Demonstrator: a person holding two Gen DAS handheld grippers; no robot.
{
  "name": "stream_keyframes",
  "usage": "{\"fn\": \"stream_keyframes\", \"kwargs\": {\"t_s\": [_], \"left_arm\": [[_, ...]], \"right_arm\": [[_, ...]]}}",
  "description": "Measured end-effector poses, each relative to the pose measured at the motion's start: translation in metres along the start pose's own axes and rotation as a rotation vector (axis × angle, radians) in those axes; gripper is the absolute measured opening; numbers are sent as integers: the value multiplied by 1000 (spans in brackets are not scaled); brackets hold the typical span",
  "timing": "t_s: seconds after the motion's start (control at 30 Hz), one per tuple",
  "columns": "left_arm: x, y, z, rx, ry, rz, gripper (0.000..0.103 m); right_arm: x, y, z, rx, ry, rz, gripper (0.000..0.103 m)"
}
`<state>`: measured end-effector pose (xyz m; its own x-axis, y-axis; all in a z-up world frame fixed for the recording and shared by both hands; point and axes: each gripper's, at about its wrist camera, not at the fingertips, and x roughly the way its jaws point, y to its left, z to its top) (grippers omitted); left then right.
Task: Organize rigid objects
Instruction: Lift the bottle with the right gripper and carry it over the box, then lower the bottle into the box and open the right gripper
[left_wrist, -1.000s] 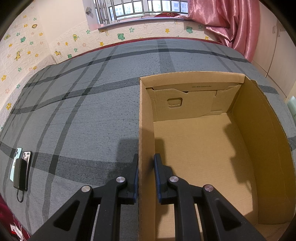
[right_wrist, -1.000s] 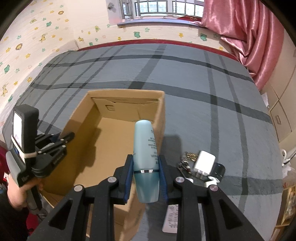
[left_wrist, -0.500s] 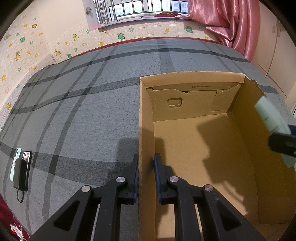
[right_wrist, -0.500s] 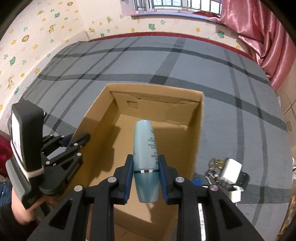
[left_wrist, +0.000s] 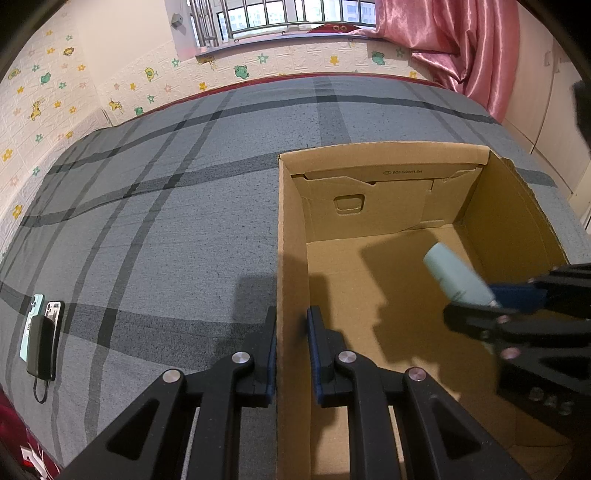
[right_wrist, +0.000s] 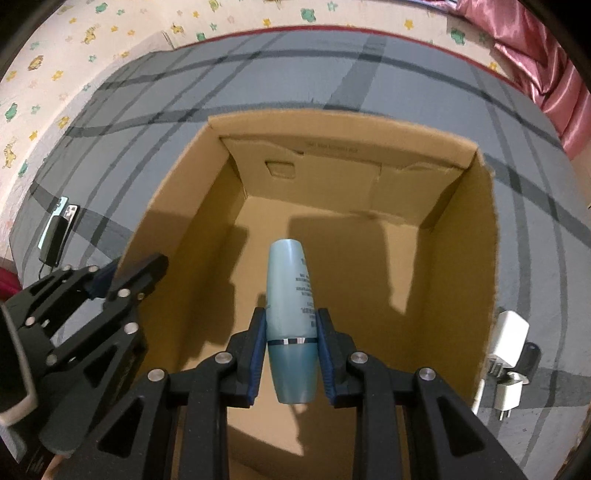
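Two grippers, left gripper (left_wrist: 291, 343) pinching box wall (left_wrist: 290, 258), right gripper (right_wrist: 291, 343) clamped on blue bottle (right_wrist: 290, 295)

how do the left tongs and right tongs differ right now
The left tongs are clamped on the side wall of the cardboard box; the right tongs grip a pale blue bottle. The left sit at the rim; the right hang over the box's inside. Both are black with blue pads, both shut on something.
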<state>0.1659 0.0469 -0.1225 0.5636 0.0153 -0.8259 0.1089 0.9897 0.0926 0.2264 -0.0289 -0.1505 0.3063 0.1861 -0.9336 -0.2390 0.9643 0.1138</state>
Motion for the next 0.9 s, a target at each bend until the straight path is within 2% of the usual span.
{"fn": "stream_keyframes", "kwargs": {"t_s": [0.2, 0.37, 0.9], "left_arm": [[0, -1, 0, 0, 0, 1, 15], [0, -1, 0, 3, -1, 5, 15], [0, -2, 1, 5, 2, 11, 15]], "right_arm": [[25, 3, 0, 2, 80, -7, 28], [32, 4, 0, 4, 99, -12, 28], [11, 5, 1, -2, 37, -7, 29]]}}
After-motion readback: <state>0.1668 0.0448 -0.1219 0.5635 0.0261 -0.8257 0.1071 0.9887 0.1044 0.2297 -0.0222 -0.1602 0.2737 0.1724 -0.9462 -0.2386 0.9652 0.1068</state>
